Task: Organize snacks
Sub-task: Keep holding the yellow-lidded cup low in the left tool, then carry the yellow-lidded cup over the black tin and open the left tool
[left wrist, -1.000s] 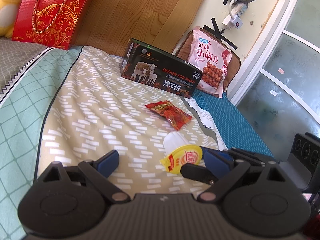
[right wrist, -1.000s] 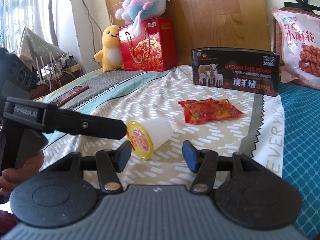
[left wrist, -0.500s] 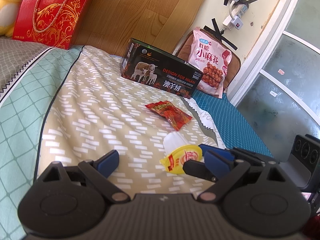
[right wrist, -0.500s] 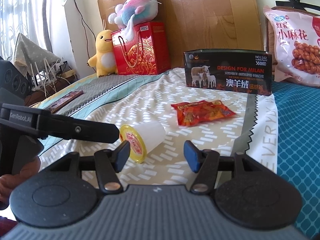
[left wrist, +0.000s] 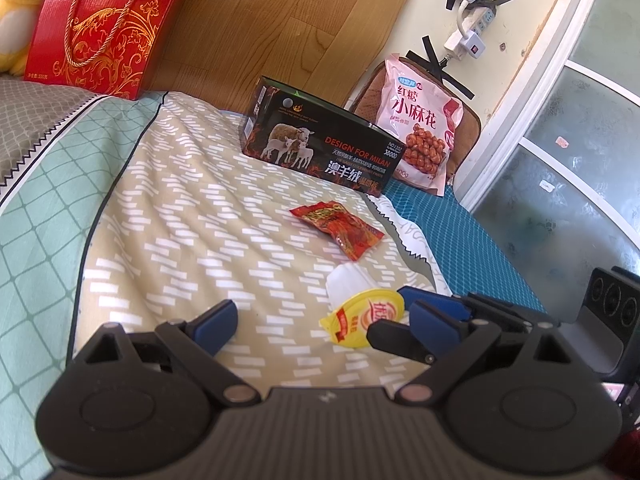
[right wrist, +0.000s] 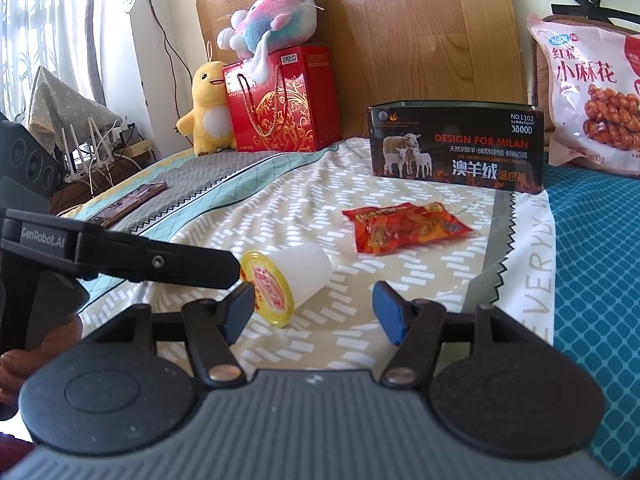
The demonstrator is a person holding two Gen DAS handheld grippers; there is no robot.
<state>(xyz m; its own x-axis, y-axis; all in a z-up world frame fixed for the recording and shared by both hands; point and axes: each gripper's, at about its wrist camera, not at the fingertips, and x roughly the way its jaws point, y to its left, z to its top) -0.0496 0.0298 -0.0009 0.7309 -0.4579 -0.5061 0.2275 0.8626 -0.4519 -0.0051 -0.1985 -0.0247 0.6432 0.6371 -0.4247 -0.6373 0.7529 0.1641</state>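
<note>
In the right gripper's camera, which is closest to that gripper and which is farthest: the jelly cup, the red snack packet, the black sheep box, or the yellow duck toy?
1. Jelly cup, lying between the right gripper fingers, toward the left one.
2. Red snack packet, mid-bed, slightly right.
3. Black sheep box, standing farther back.
4. Yellow duck toy, far left by the headboard.

Left gripper (left wrist: 324, 322): jaws spread wide, blue pads facing each other across an open gap, nothing between them. From the right wrist view it enters from the left, one black finger (right wrist: 160, 262) extended roughly level, tip close ahead of the right gripper's left pad.

Right gripper (right wrist: 316, 312): jaws also wide apart, nothing clamped. A hand (right wrist: 12, 372) shows at the lower left edge.
</note>
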